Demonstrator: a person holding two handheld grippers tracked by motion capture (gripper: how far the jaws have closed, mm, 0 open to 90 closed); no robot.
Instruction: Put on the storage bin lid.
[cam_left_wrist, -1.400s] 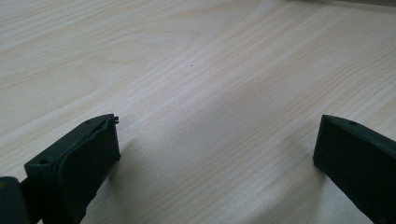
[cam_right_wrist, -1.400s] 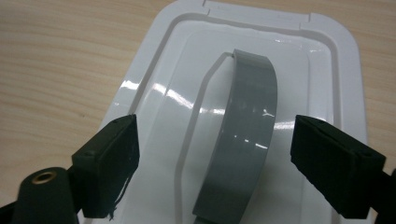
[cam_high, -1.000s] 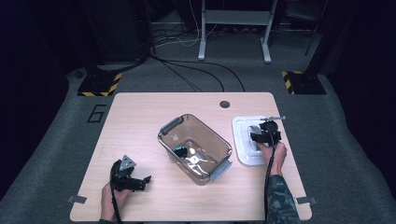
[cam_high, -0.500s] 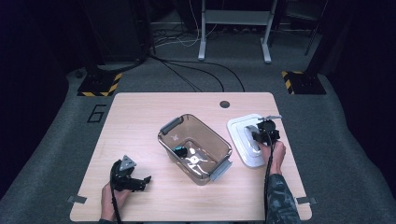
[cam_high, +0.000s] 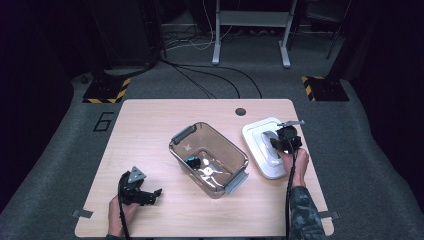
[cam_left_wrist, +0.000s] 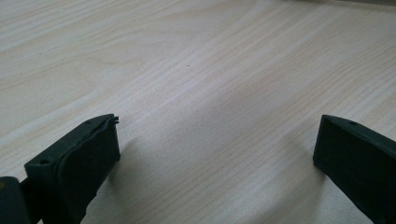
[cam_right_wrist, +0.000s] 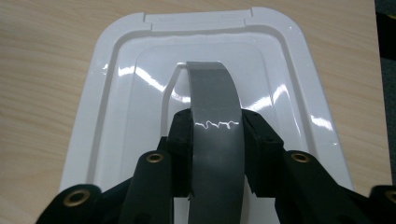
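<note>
Inside the brown bin (cam_high: 210, 159) lie small dark and white items (cam_high: 202, 165).

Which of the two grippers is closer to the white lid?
Right. The right gripper is on the lid itself, its jaws shut on the lid's grey handle. The left gripper rests open at the table's near left corner, beyond the bin.

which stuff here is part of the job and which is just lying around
In the job:
- white lid, lying flat on the table
- its grey handle, pinched by the right claw
- brown bin, open

Lying about:
- left claw, open over bare table
- small items in the bin
</note>
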